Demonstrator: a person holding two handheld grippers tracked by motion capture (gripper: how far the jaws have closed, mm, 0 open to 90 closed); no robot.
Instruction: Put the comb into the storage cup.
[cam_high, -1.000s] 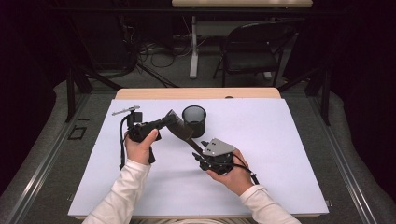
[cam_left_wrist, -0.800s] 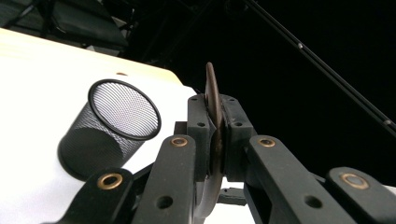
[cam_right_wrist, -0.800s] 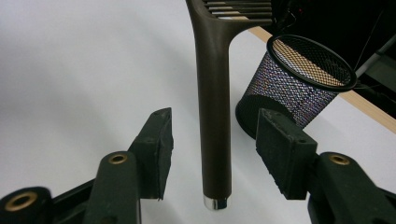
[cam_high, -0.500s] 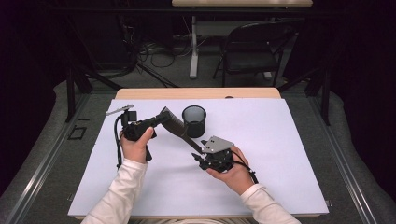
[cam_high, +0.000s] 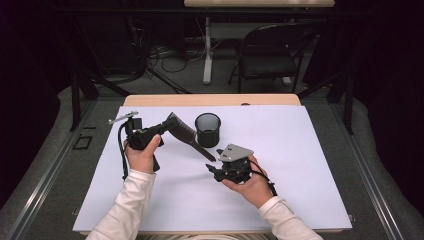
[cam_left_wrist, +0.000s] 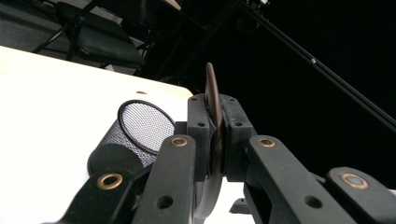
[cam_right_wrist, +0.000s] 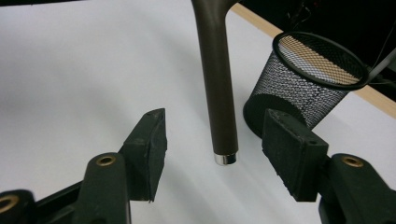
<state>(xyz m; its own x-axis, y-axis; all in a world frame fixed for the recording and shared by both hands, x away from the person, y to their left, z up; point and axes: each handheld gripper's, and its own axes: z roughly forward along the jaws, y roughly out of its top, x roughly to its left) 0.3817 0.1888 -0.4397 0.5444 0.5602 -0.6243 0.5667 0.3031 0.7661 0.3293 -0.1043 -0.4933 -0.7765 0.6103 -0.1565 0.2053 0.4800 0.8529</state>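
Note:
A dark brown spatula (cam_high: 182, 132) hangs tilted over the white table, blade end up at the left. My left gripper (cam_high: 167, 124) is shut on its flat blade (cam_left_wrist: 212, 102), which stands edge-on between the pads. The round handle (cam_right_wrist: 217, 84) slopes down toward my right gripper (cam_high: 214, 160). That gripper's jaws have just been opening. They now stand apart on either side of the handle's silver-tipped end, and neither pad touches it (cam_right_wrist: 219, 140). A black mesh cup (cam_high: 208, 129) stands upright just behind the handle.
The white sheet covers the table (cam_high: 300, 150), with a wooden edge at the far side. The mesh cup (cam_right_wrist: 308, 79) is close to my right gripper's right-hand jaw in the right gripper view. A folding chair (cam_high: 270, 55) and cables lie beyond the table.
The right gripper's jaws have spread away from the spatula handle. The left gripper has shifted slightly left with the blade, drawing the handle end back a little.

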